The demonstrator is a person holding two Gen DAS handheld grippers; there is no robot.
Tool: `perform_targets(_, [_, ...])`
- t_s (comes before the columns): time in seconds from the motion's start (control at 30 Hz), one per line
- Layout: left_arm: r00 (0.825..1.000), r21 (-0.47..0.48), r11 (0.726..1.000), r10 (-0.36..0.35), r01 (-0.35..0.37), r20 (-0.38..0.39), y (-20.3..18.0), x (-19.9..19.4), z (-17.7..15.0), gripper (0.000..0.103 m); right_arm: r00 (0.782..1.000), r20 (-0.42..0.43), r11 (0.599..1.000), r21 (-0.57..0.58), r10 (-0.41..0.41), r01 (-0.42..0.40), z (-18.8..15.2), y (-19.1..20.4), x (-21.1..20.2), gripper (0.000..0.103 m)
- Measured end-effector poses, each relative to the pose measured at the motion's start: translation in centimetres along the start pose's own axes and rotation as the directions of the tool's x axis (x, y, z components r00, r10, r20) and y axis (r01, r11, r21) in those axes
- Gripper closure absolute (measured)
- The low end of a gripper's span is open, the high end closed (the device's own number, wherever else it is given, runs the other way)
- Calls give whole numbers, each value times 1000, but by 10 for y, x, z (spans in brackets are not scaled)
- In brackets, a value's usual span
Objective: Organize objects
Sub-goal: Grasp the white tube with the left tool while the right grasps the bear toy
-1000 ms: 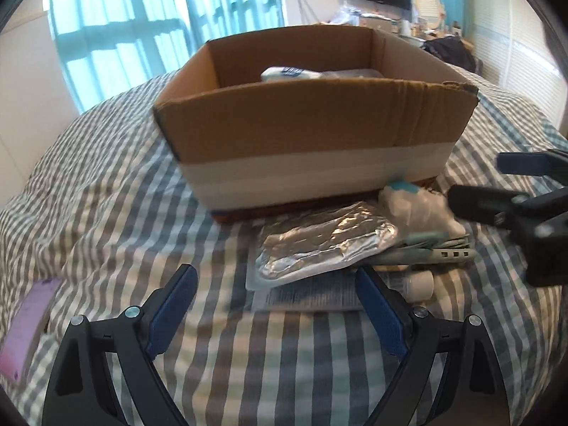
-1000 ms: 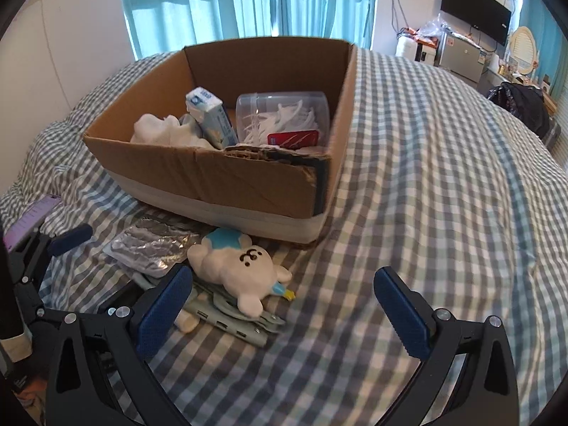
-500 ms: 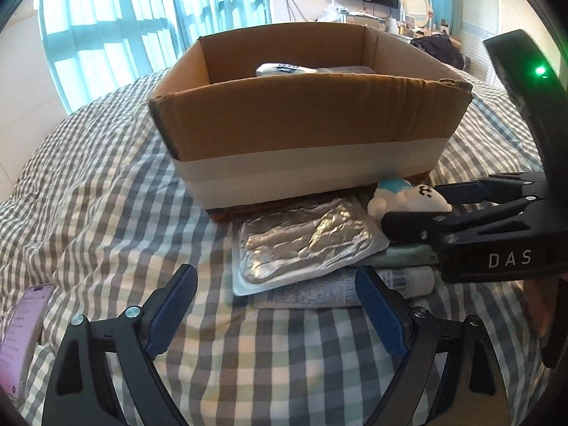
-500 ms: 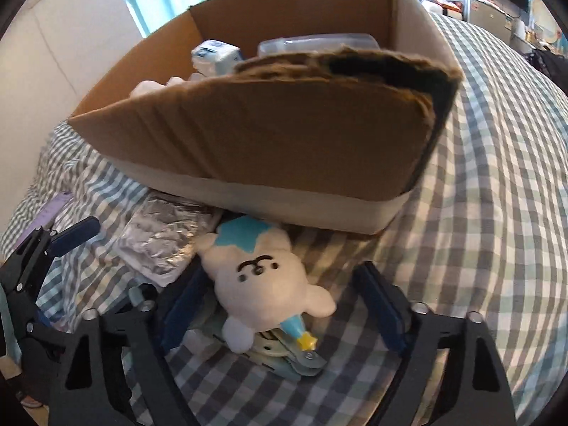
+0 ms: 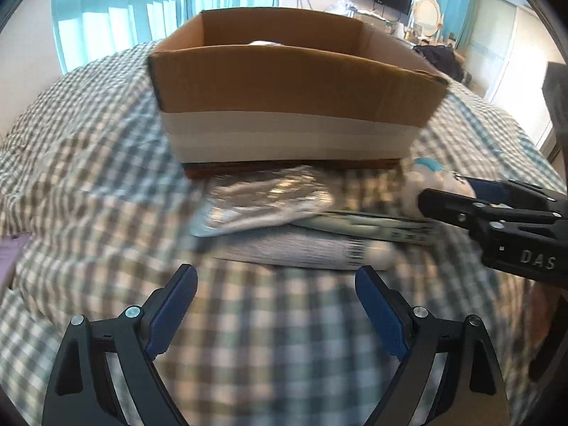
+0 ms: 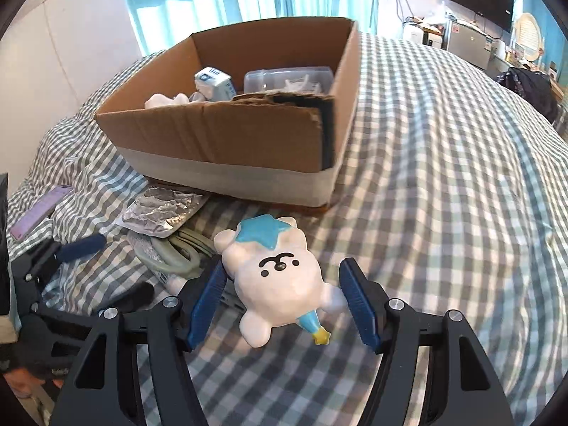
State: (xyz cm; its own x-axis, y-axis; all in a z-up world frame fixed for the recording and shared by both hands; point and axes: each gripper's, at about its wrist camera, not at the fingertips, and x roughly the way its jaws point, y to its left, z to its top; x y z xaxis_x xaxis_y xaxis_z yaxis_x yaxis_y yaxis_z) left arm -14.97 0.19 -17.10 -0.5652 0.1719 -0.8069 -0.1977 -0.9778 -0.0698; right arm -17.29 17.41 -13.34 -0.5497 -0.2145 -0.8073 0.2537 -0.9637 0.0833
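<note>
A white bear toy with a blue star (image 6: 277,269) sits between the jaws of my right gripper (image 6: 284,294); the left pad touches it, the right pad stands a little off. The toy seems lifted above the checked bedspread. It shows partly in the left wrist view (image 5: 426,181) behind my right gripper (image 5: 461,198). My left gripper (image 5: 277,301) is open and empty, low in front of a foil pack (image 5: 262,202), a grey-green tool (image 5: 372,227) and a tube (image 5: 294,248). The cardboard box (image 6: 234,131) stands behind them.
The box holds a blue-white carton (image 6: 214,83), a clear plastic tub (image 6: 289,78) and something white (image 6: 163,99). A purple phone (image 6: 41,211) lies at the left. The foil pack (image 6: 163,209) and tool (image 6: 177,252) lie on the checked bedspread (image 6: 443,195).
My right gripper has narrowed around the bear toy and risen with it; the box now looks lower and farther. My left gripper has shifted left, the view is blurred.
</note>
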Motion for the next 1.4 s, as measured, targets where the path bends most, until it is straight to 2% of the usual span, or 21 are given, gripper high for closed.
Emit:
perform_targets(0.1, [1000, -12, 1000, -6, 6, -21, -14, 3, 2, 10, 1000, 15, 1000, 4, -8, 8, -3, -10, -10, 37])
perform_targets(0.27, [1000, -167, 986, 11, -8, 19, -15, 4, 16, 10, 999, 36, 999, 40, -7, 5, -4, -27, -22, 37])
perform_targets(0.33, [999, -147, 988, 43, -47, -32, -23, 18, 18, 10, 999, 42, 999, 52, -9, 7, -3, -30, -24, 38])
perform_targets(0.4, [998, -136, 989, 49, -55, -46, -28, 27, 17, 10, 999, 49, 998, 60, -8, 5, -3, -33, -26, 37])
perform_targets(0.5, [990, -75, 989, 122, -128, -74, -42, 45, 20, 10, 999, 53, 998, 65, -8, 5, -3, -33, -25, 37])
perform_targets(0.63, [990, -130, 983, 123, -130, -67, -37, 48, 31, 11, 999, 48, 998, 61, -2, -1, -4, -31, -25, 37])
perform_targets(0.7, [991, -144, 981, 120, -128, -64, -31, 48, 33, 19, 999, 49, 998, 57, -3, 0, -4, -30, -27, 37])
perform_targets(0.77, [991, -143, 982, 117, -125, -65, -24, 45, 30, 41, 998, 56, 998, 56, -5, 1, -6, -29, -30, 37])
perform_targets(0.87, [992, -148, 983, 104, -113, -68, -9, 37, 20, 66, 998, 57, 999, 53, -13, 10, -9, -29, -32, 37])
perform_targets(0.97, [995, -154, 984, 76, -85, -61, 3, 26, 10, 76, 998, 53, 999, 47, -15, 12, -13, -25, -33, 37])
perform_targets(1.13, [996, -126, 988, 82, -86, -38, 9, 9, 2, 82, 998, 55, 1000, 25, -19, 17, -24, -15, -44, 37])
perform_targets(1.3, [996, -103, 991, 88, -89, -15, 12, -18, -11, 84, 999, 35, 1000, 19, -16, 15, -44, -8, -54, 37])
perform_targets(1.4, [996, -112, 990, 88, -87, 6, 11, -30, -9, 84, 999, 34, 1000, 5, -15, 15, -53, -3, -66, 37])
